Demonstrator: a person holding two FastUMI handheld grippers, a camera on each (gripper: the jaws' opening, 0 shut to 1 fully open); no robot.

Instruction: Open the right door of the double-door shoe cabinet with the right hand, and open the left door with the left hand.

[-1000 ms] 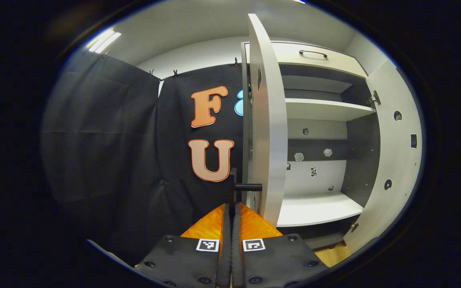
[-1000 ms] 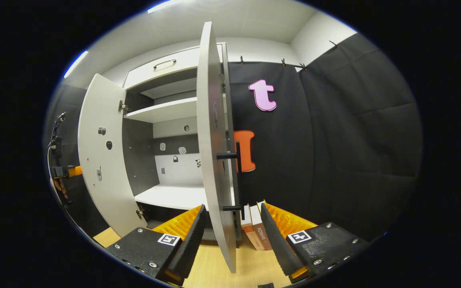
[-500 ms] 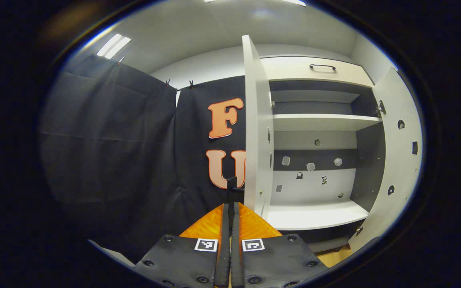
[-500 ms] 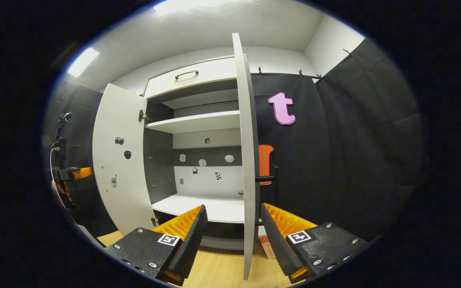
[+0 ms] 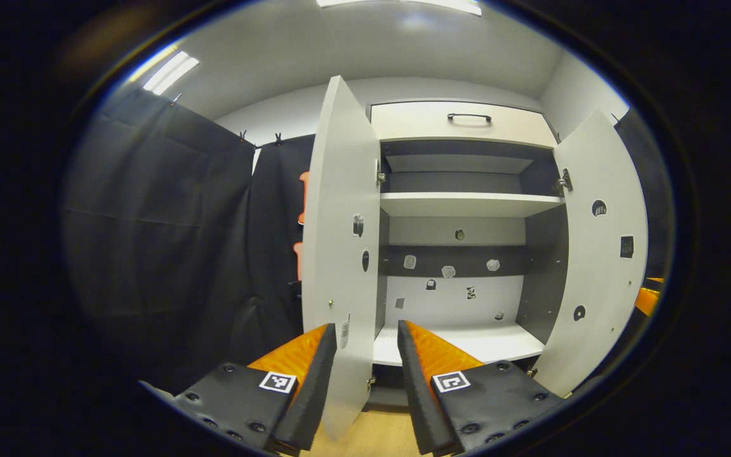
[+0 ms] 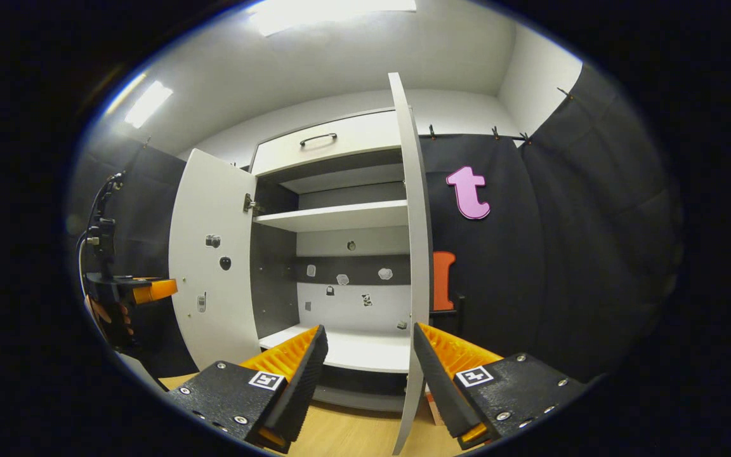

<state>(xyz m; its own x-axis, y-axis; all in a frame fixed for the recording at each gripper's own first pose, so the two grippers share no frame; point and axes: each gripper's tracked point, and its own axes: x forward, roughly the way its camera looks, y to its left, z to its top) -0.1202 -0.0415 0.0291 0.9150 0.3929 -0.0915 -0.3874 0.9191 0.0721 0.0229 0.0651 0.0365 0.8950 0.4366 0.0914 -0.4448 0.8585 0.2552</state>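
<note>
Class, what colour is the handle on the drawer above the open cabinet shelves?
Black, a dark bar handle on the pale drawer front; the left gripper view shows it best.

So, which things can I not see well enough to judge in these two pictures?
- Left door handle, left gripper view: on the outer face, turned away.
- Right door outer face, right gripper view: the door stands edge-on, so just a bit of its handle shows.
- Small stickers on the cabinet's back wall, both views: too small to identify.
- Far left tongs, right gripper view: small, at the image edge, so open or shut is unclear there.
</note>
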